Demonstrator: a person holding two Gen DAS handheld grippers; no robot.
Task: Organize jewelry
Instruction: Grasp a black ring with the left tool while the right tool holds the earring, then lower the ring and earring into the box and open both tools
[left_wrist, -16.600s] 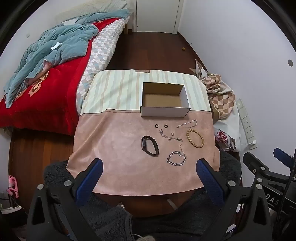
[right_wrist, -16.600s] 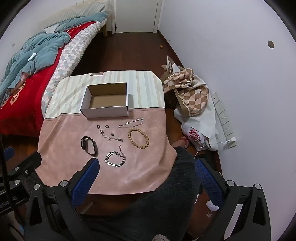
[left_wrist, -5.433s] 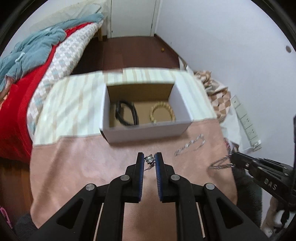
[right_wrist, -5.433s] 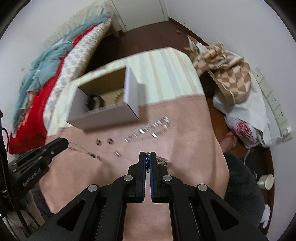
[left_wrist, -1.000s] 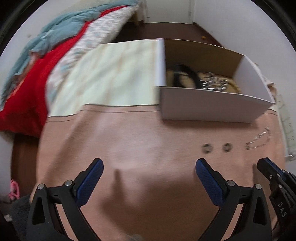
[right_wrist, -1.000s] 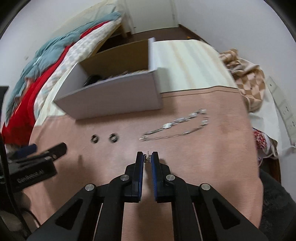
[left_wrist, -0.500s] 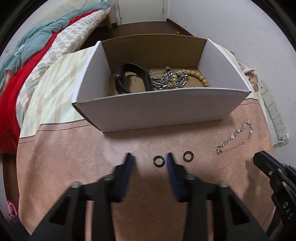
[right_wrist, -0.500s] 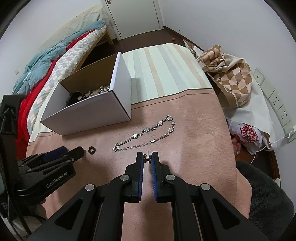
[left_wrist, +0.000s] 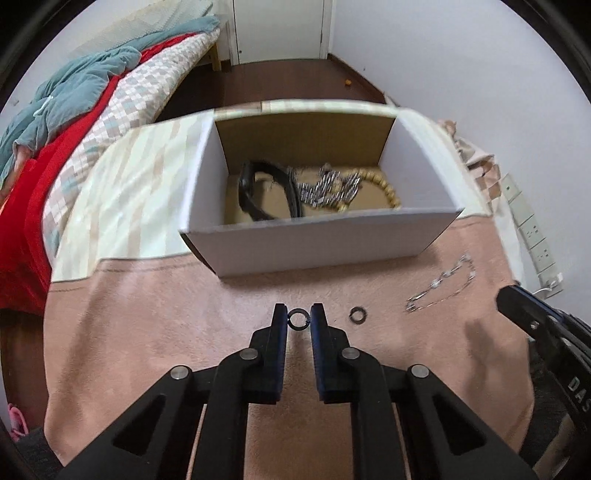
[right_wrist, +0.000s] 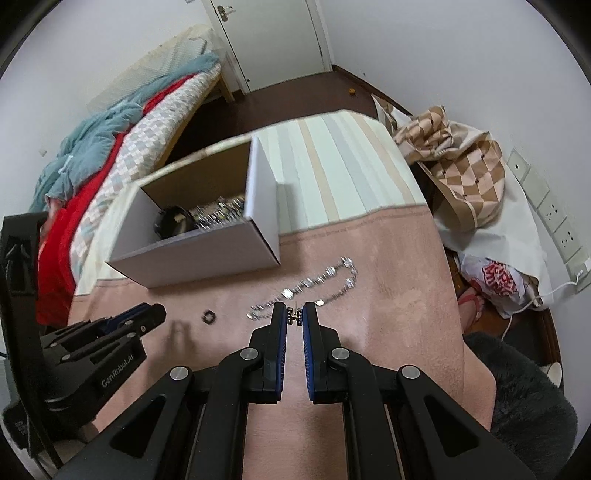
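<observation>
— Two grippers, two small catches? What sits between the fingers?

— Yes. The left gripper (left_wrist: 299, 318) has its jaws drawn narrow, pinching a small dark ring (left_wrist: 298, 317) at the tips. The right gripper (right_wrist: 294, 316) is just as narrow, clamped on a tiny metal piece (right_wrist: 294, 316), too small to identify.

— And just past them?

— A second dark ring (left_wrist: 357, 315) lies on the pink cloth (left_wrist: 147, 332), just right of the left gripper's fingertips. Farther right, a thin silver chain (right_wrist: 306, 286) stretches across the cloth; in the right wrist view its near end lies just beyond the right gripper's tips.

— Where is the rest of the jewelry?

— Inside the open white cardboard box (left_wrist: 317, 243), which stands where the pink cloth meets the striped part. A black band (left_wrist: 255, 192) lies at its left, a chunky silver chain (left_wrist: 325, 188) in the middle, and a wooden bead bracelet (left_wrist: 388, 192) at the right, under the chain.

— Beyond the table?

— A bed (left_wrist: 74, 122) with red and teal covers on the left, a checked bag (right_wrist: 465, 173) on the right.
</observation>
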